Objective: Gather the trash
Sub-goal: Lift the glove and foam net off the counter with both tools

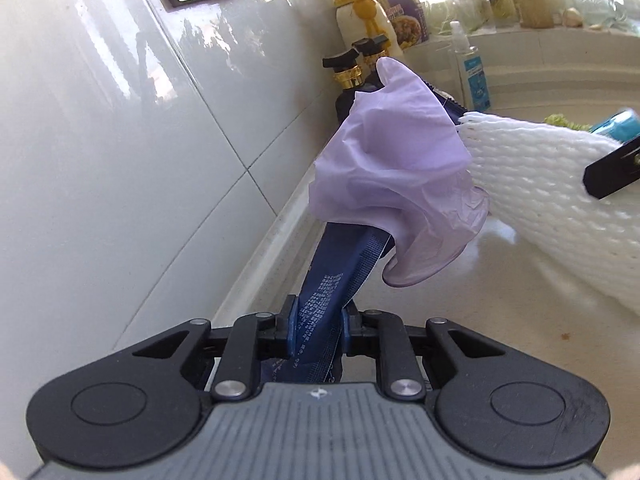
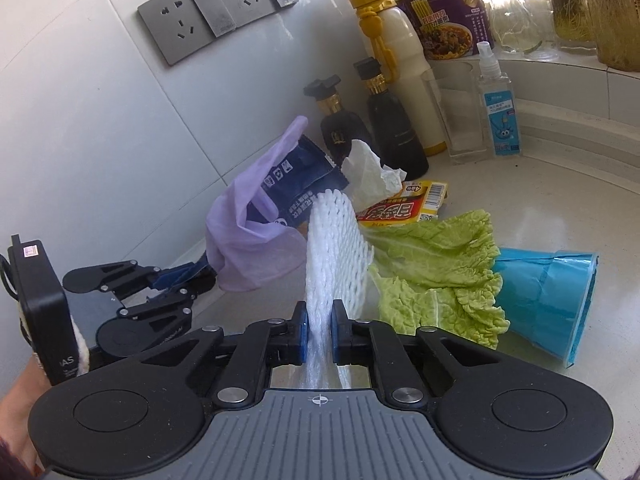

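My left gripper is shut on a dark blue snack wrapper, lifted off the counter, with a pale purple glove draped over the wrapper's far end. The right wrist view shows that left gripper at the left with the wrapper and glove. My right gripper is shut on a white foam net sleeve, seen as the foam net from the left wrist. Other trash lies beyond: a crumpled tissue, a yellow packet, a cabbage leaf and a blue paper cup.
Two dark bottles, a cream bottle with a yellow cap, a noodle cup, a clear glass and a spray bottle stand along the back. The tiled wall with sockets runs close on the left.
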{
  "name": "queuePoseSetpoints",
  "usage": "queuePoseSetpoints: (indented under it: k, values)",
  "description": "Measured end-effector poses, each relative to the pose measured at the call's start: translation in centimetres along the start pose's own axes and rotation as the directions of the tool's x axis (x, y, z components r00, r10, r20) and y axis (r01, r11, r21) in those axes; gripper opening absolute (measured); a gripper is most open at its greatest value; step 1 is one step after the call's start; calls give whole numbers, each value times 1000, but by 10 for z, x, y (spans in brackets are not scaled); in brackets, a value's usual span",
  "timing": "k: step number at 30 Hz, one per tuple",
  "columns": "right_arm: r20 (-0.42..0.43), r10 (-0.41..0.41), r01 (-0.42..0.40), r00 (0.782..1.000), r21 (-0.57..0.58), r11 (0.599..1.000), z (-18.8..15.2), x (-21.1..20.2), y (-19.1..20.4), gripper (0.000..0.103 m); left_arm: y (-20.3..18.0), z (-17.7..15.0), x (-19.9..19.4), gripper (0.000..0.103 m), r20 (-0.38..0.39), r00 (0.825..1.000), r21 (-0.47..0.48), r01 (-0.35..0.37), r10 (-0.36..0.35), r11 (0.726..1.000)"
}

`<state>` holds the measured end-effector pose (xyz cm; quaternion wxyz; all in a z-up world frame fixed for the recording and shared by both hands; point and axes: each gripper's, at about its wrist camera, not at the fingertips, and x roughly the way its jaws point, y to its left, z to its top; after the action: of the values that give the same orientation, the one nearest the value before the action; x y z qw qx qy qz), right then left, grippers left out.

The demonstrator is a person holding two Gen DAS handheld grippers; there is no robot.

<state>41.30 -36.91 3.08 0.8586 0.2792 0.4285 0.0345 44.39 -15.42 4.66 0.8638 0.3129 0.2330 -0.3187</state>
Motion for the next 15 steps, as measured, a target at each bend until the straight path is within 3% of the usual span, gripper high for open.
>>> queuePoseSetpoints:
  k: [4,7,9,11,15]
  values:
    - [3,6,-6,1000,-5,1000,-1,-8,4,10,-9,-5,-9,20,-76,991,9,111,-110,994]
    - [5,2,-2,1000,-11,1000,-2,-12,7,10,-17,-9,-13,29,-82,985,33,152,-149,988]
    - [8,2,-2,1000,-12,1000,-1,-14,6,10,-19,-7,-16,59,-64,979,20,194,-192,981]
    - [13,2,-2,1000,-15,1000,1,-17,6,10,-18,-4,-20,78,-24,972,-4,233,-233,972]
    - [23,-2,2,1000,-16,1000,4,-20,4,10,-14,16,-10,79,42,958,-119,287,-284,951]
